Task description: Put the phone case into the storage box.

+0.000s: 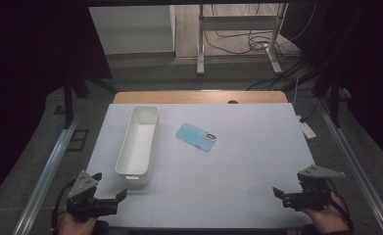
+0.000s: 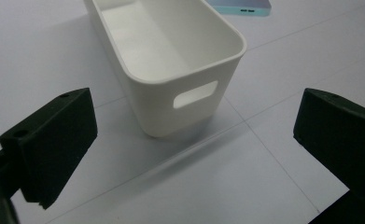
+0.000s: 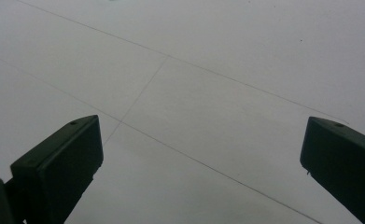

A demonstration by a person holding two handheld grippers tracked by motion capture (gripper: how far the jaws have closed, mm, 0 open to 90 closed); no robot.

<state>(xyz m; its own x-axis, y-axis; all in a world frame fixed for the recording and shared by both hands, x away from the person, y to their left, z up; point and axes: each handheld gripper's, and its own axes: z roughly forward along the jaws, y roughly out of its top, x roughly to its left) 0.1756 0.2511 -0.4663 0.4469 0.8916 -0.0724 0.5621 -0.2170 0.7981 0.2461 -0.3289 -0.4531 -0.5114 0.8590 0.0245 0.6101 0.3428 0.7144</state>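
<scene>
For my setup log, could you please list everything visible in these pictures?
bin: one, white, long and empty, left part of the table, handle slot in its near end.
phone: one, light blue, lying flat right of the bin, apart from it.
table: one, white top with thin seams.
metal frame: one, grey, on the floor behind the table.
left tongs: one, black, open, near left corner.
right tongs: one, black, open, near right corner.
</scene>
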